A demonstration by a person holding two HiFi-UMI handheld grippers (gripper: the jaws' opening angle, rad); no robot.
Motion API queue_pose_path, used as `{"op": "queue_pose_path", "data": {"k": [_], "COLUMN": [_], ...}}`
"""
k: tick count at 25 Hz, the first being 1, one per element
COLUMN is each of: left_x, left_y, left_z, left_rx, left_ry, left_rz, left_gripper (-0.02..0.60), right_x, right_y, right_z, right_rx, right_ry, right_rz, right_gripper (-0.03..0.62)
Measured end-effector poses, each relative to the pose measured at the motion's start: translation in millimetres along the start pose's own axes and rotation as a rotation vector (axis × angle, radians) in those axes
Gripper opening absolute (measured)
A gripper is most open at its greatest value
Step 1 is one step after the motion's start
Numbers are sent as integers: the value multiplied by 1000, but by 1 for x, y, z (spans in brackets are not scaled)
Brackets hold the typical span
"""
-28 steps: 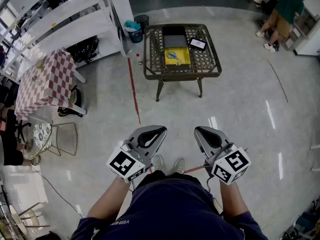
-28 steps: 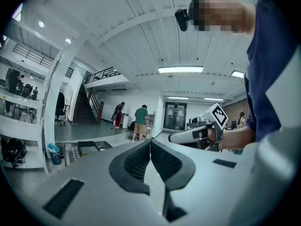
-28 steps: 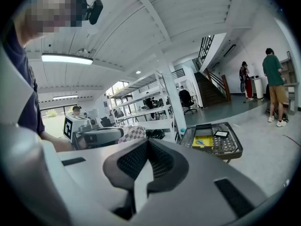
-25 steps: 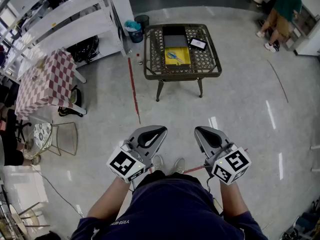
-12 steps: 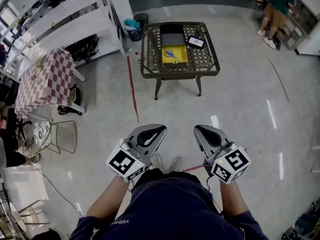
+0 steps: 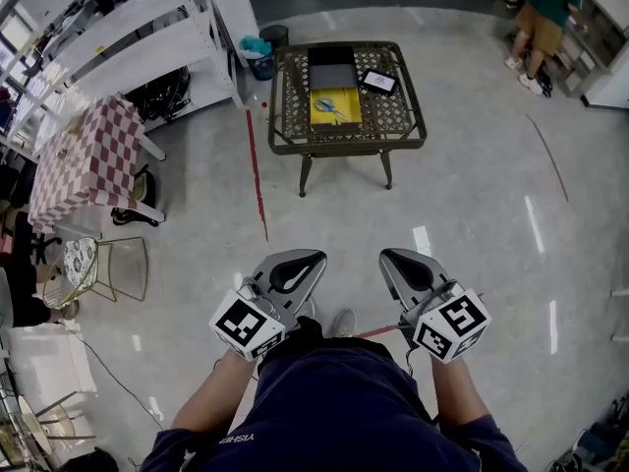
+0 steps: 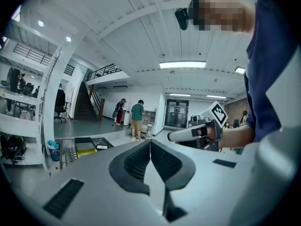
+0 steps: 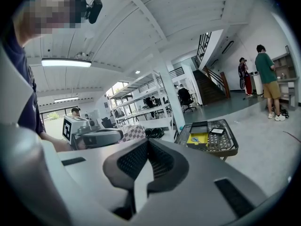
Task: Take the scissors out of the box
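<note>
Currently seen: both grippers are held side by side, low in front of the body, above a pale floor (image 6: pixel 472 214).
Left gripper (image 6: pixel 316 257): its fingers (image 7: pixel 134 161) are pressed together with nothing between them, and it is aimed toward the table (image 6: pixel 398 116).
Right gripper (image 6: pixel 385 256): its fingers (image 8: pixel 162 163) are likewise closed tip to tip, and nothing is held.
Scissors (image 6: pixel 331 107): blue-handled, laid flat inside the box (image 6: pixel 322 119), well apart from both grippers.
Box: yellow inside, set near the middle of the table, with a dark tray (image 6: pixel 332 67) just beyond its far end.
Table: a dark lattice top is seen, with 2 legs shown at its near side.
Card (image 6: pixel 377 81): a small dark-framed piece is laid just right of the tray.
Red line (image 6: pixel 256 170): it is run along the floor, left of the table.
Bin (image 6: pixel 263 62): it is placed near the table's far left corner.
Person (image 6: pixel 539 8): a green top is worn; the figure is seen at the top right, well apart from the table.
</note>
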State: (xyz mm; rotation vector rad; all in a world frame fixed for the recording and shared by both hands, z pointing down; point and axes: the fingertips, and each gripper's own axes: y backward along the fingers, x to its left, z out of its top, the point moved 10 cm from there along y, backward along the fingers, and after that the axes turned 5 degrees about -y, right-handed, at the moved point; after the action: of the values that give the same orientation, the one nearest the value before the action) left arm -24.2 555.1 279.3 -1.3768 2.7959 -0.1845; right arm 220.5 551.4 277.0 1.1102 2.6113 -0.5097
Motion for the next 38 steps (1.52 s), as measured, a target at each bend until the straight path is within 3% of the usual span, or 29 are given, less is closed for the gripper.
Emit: {"op": "queue_pose_path", "data": {"k": [13,26,38], "left_x": [41,166,268], "left_y": [-34,-69,-93], "left_z": [-7,-10,-10], "left_rx": [-3,9,28], "left_ry": [27,69,83], "left_rz": [-2,-9,-67], "left_gripper": [25,25,25], "right_x": [-36,-76,-100], "right_y": [-32,-151,-242], "right_z": [11,50,77], "right_rx": [23,50,74], "right_ry": [-12,-16,-46], "right_rz": [-17,-14,-54], "right_gripper": [15,15,15]}}
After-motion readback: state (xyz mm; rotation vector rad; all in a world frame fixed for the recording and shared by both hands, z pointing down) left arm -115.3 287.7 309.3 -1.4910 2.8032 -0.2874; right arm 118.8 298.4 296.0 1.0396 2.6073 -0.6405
